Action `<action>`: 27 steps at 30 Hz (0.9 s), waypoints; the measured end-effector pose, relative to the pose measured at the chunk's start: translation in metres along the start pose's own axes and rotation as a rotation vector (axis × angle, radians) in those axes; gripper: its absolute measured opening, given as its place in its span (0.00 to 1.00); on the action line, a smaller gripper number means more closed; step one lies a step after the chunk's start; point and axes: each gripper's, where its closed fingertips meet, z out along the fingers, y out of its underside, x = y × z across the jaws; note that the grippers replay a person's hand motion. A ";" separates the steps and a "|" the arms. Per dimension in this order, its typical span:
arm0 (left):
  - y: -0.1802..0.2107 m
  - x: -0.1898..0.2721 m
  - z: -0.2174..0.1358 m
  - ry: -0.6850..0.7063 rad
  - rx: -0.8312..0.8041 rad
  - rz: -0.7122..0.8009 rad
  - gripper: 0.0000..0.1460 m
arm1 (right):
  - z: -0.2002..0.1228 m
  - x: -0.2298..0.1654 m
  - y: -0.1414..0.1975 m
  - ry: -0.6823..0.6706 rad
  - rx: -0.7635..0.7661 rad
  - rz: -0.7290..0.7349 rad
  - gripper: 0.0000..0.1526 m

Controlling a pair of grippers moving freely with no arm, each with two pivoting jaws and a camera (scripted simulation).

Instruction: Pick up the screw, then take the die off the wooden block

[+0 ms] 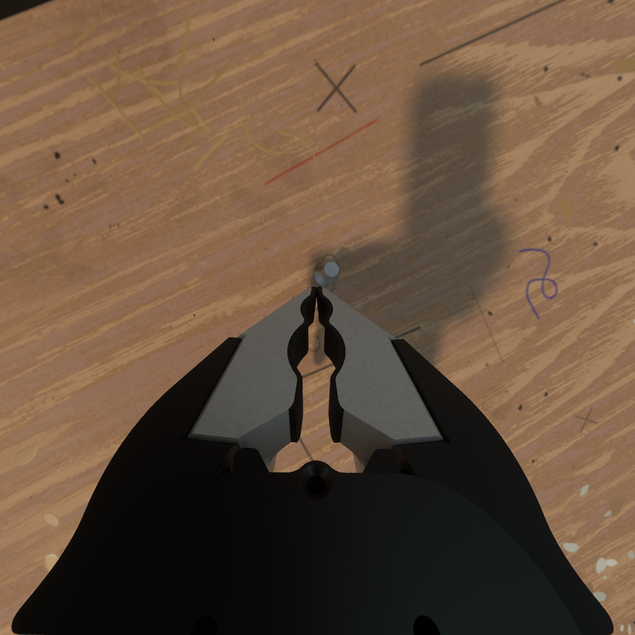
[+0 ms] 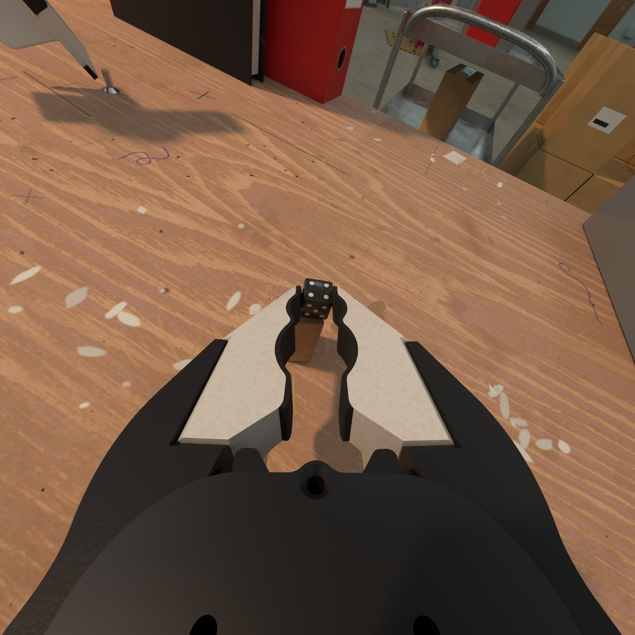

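Standing on its head with the shank pointing up, the screw [image 1: 326,272] rests on the wooden table [image 1: 137,240], and this makes the shank the only part that a claw can take from above. The left gripper [image 1: 316,289] hangs over it with its jaws closed together and nothing between them; in the left wrist view the tips sit just beside the screw, and the right wrist view shows the same tips [image 2: 90,70] near the top of the shank, apart from it. So the screw [image 2: 108,82] is not picked up yet, and I judge that the jaws must first open and come around the shank. Well apart from there, the wooden block [image 2: 305,338] stands upright on the table [image 2: 446,275] like a small pillar, and the black die [image 2: 316,298] with white dots lies on its top. The right gripper [image 2: 316,296] has its fingers on both sides of the die, at the height of the die and not of the block, I think so that the block is not pulled with it. The jaws look narrowed to the die and seem to touch its sides, but I cannot tell if they press it firmly. The die is not lifted off yet. Behind the table stand a red binder [image 2: 309,48] and a metal cart [image 2: 481,68].
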 end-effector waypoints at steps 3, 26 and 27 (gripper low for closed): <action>-0.005 0.004 -0.001 0.021 0.034 0.002 0.05 | 0.000 0.000 0.000 -0.001 0.001 0.000 0.12; -0.027 0.237 -0.043 0.593 0.205 0.648 0.05 | -0.005 0.009 -0.003 -0.016 0.064 0.104 0.12; -0.015 0.272 -0.042 0.664 0.189 0.743 0.05 | -0.007 0.010 -0.005 -0.021 0.085 0.123 0.12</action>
